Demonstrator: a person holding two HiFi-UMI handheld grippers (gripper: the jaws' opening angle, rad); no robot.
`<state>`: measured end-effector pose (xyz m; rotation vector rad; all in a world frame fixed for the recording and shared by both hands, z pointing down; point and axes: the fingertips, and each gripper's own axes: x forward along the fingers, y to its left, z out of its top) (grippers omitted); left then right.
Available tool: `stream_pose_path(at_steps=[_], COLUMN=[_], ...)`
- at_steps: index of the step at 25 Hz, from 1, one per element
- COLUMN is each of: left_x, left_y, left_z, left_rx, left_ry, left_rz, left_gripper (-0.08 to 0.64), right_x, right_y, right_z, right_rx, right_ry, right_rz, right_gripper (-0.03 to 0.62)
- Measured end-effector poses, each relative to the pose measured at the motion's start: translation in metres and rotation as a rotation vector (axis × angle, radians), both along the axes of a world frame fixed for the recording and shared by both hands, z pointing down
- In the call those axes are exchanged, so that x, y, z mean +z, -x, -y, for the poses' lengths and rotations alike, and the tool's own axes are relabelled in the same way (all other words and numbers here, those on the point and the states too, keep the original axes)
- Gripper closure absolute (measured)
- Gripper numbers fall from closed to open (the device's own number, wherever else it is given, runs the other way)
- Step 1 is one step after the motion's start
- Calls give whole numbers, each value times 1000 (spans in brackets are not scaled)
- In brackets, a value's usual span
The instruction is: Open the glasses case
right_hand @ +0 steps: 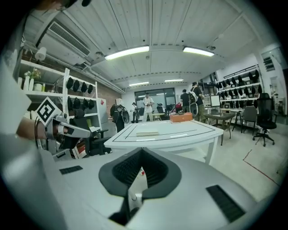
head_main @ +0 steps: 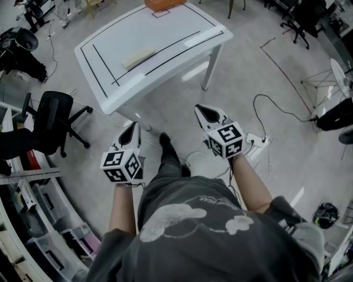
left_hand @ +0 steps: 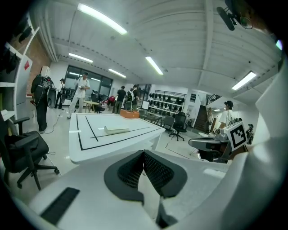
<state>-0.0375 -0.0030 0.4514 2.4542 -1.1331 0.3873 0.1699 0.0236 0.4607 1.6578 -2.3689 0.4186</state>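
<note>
A: What is closest in?
B: The person is wearing a grey shirt (head_main: pixel 204 231) and holding both tools out ahead of it. The left tongs (head_main: pixel 134 128) are clenched, the pads meeting at the tip with nothing between them. The right tongs (head_main: pixel 202 110) are clenched too, and empty.
A: Are they touching anything?
B: No. Both are hanging over the floor (head_main: pixel 265 71), short of the surface. A dark shoe (head_main: pixel 164 139) is showing between them. A white power strip (head_main: pixel 255 142) is lying just to the right of the right tongs, and a black office chair (head_main: pixel 52 118) is standing off to the left.
A: And the glasses case?
B: A pale, flat, oblong thing is lying on the white surface (head_main: pixel 182 25), inside the black taped outline (head_main: pixel 105 63), toward its left half. That is probably the glasses case (head_main: pixel 138 58), though it is showing too small to make out a lid or seam. It is sitting well apart from both tongs.
A: Anything beyond?
B: An orange box (head_main: pixel 164 4) is sitting at the surface's far edge, and several people (right_hand: pixel 146 105) are standing at the room's far end.
</note>
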Motion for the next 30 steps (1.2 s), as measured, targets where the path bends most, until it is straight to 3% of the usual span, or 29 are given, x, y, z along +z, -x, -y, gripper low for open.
stream_pose_path(at_steps=[9,15,30], left_x=[2,16,83], left_y=[-18,-18,-13], left_z=[99,166,278], left_rx=[-17,-27,-43], left_ry=[-26,7,206], left_rz=[12,34,112], left_gripper=[557,557,557], right_x=[-3,2,23], right_y=[-2,6,22], right_z=[105,177,308], right_rx=[-60,-95,-130], right_ry=[5,38,112], right_rz=[-13,-44,-83], right_gripper=[591,562,535])
